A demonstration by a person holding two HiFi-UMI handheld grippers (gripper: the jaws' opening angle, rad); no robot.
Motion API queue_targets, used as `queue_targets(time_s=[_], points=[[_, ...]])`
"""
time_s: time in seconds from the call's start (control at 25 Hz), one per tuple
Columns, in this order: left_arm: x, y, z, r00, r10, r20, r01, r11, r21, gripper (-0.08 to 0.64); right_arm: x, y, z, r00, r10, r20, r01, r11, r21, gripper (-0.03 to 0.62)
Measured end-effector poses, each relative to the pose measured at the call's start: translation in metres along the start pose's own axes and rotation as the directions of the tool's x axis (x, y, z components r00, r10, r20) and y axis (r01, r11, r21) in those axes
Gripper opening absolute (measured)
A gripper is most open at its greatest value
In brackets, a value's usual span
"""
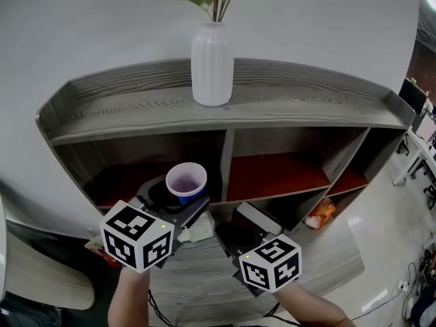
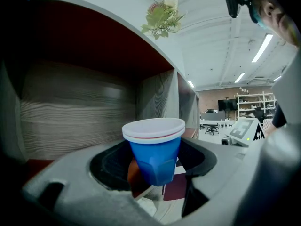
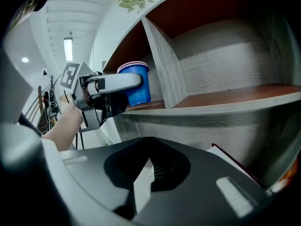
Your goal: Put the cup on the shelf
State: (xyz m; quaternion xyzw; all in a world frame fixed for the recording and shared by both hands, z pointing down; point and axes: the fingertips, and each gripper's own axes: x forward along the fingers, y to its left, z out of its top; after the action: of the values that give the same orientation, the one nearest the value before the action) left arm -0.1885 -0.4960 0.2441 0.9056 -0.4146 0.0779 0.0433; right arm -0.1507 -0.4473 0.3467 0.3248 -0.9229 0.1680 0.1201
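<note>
Cup (image 2: 155, 147) sits upright between my left claw's (image 1: 182, 196) jaws, which are clamped on its blue wall below the white rim. It is at the mouth of the shelf's (image 1: 272, 197) left bay, just ahead. My right claw (image 3: 146, 147) hangs lower beside it, jaws together on nothing. The grip looks light, so a jolt could let the cup slip. Releasing too near the board's front edge could tip it off. Drifting right could knock the rim on the divider (image 1: 223, 159).
</note>
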Motion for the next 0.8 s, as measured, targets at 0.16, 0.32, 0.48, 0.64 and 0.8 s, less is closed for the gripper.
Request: queue_targets(time_s=[0.16,0.32,0.48,0.64,0.8], points=[[0.003,0.010,-0.003,0.999,0.021,-0.043,-0.019,0.999,0.037,0.301,0.005,0.001,0.001,1.000,0.003,0.009,-0.003,1.000,0.006,0.002],[0.007,0.014,-0.006,0.996,0.004,-0.090,0.001,0.998,0.063,0.299,0.010,0.005,0.002,1.000,0.012,0.014,-0.012,1.000,0.010,0.002],[0.012,0.021,-0.013,0.987,0.046,-0.155,-0.024,0.990,0.139,0.307,0.016,0.010,0.002,1.000,0.026,0.015,-0.026,1.000,0.016,0.002],[0.018,0.024,-0.013,0.984,0.028,-0.178,0.001,0.987,0.160,0.307,0.018,0.013,0.003,0.999,0.031,0.019,-0.031,0.999,0.018,0.002],[0.021,0.032,-0.012,0.983,0.033,-0.179,0.001,0.983,0.185,0.311,0.019,0.013,0.004,0.999,0.029,0.023,-0.029,0.999,0.017,0.002]])
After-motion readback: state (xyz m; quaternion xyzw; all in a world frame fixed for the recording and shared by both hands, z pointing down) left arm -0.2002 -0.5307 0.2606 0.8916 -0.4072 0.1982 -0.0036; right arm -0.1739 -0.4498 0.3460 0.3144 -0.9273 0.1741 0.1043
